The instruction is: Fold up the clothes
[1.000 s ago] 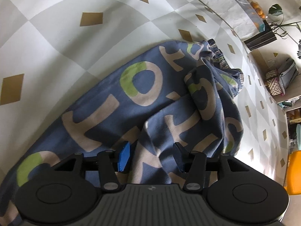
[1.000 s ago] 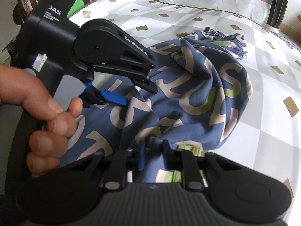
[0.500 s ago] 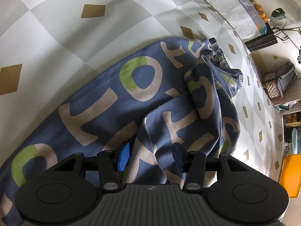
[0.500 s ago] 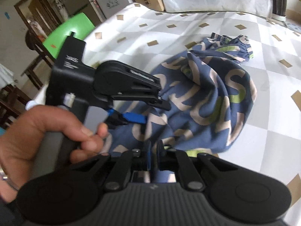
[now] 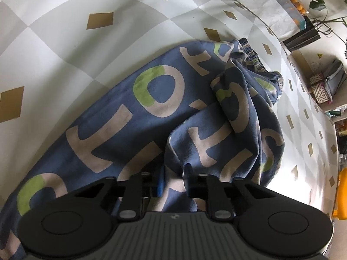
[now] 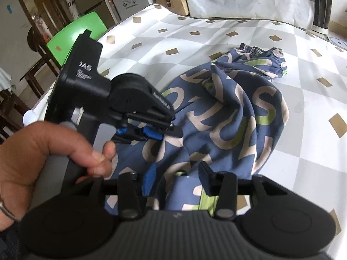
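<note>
Pinching a raised fold of the blue fabric garment printed with large beige and green letters, the left gripper is holding its two fingers pressed together on the cloth, having just been closing onto it; the fold is standing up directly between the tips and spilling forward and to the right of them. Seen from the right wrist view, this same left gripper is sitting to the left of and ahead of the right gripper, with a person's hand wrapping its grey handle. The right gripper's jaws are standing spread, having just been opening, and a bunched part of the garment is lying between its fingers without either pad pressing on it. Beyond both tools the garment is lying crumpled on the white and grey checked tablecloth with small tan diamonds, its striped elastic waistband sitting at the far end. Farther off to the left of the right gripper, a bright green chair is standing beside the table.
</note>
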`<action>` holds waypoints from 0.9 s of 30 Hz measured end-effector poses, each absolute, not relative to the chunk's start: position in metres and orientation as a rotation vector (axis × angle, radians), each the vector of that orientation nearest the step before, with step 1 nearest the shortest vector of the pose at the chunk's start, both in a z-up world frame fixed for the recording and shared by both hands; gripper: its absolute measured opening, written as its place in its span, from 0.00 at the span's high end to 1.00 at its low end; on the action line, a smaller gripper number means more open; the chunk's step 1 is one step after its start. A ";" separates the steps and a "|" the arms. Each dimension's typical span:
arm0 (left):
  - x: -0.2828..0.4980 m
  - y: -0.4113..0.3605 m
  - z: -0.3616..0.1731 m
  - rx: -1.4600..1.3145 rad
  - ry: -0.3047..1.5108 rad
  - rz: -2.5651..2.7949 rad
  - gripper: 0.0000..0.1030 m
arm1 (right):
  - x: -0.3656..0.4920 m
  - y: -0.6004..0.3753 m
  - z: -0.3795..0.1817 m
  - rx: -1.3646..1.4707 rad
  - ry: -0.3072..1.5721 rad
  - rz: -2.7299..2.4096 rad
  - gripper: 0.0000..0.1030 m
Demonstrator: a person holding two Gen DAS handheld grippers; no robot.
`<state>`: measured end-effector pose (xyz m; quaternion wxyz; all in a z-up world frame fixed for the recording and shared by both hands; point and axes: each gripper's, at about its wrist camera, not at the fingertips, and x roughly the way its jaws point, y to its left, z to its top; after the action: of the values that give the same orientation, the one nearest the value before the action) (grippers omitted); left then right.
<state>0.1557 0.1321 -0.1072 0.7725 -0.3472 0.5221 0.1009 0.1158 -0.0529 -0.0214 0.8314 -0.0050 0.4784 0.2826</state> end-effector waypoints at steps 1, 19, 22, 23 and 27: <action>0.155 0.132 -0.107 -0.748 1.130 0.222 0.92 | 0.116 -0.053 -0.023 -0.012 1.020 0.601 0.57; 0.143 0.155 -0.087 -0.710 1.064 0.304 0.97 | 0.131 -0.076 -0.060 0.021 1.164 0.469 0.40; 0.142 0.156 -0.087 -0.707 1.064 0.307 0.97 | 0.131 -0.074 -0.066 0.011 1.192 0.473 0.40; 0.142 0.156 -0.088 -0.712 1.066 0.304 0.97 | 0.131 -0.074 -0.066 0.016 1.195 0.479 0.40; 0.144 0.154 -0.092 -0.743 1.088 0.270 0.97 | 0.131 -0.077 -0.064 0.030 1.182 0.497 0.37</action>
<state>0.1441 0.1539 -0.0922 0.7824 -0.3443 0.5037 0.1250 0.1306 -0.0773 -0.0638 0.8012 0.0141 0.5514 0.2319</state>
